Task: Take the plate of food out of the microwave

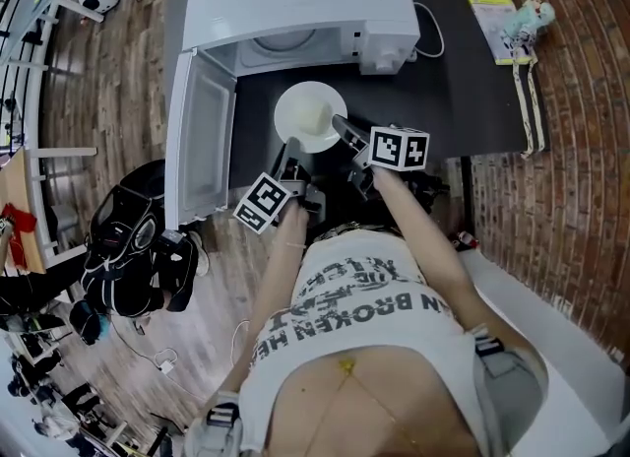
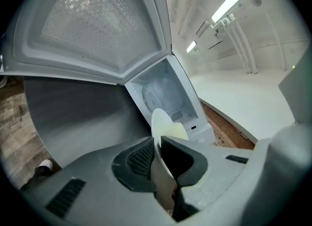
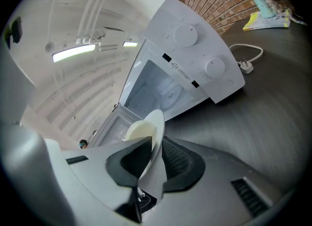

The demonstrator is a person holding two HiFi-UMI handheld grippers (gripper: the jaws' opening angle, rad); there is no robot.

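Head view: plate of food (image 1: 310, 115) outside microwave (image 1: 295, 2), level, face up, over dark table (image 1: 463, 61), beside open door (image 1: 202, 140). Your left gripper (image 1: 292, 158) pinches near rim, right gripper (image 1: 346, 132) pinches right rim. Round plate, no long axis.

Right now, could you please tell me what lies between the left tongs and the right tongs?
A round white plate of pale food spans that gap; the left tongs and right tongs each clamp its rim, as the head view shows.
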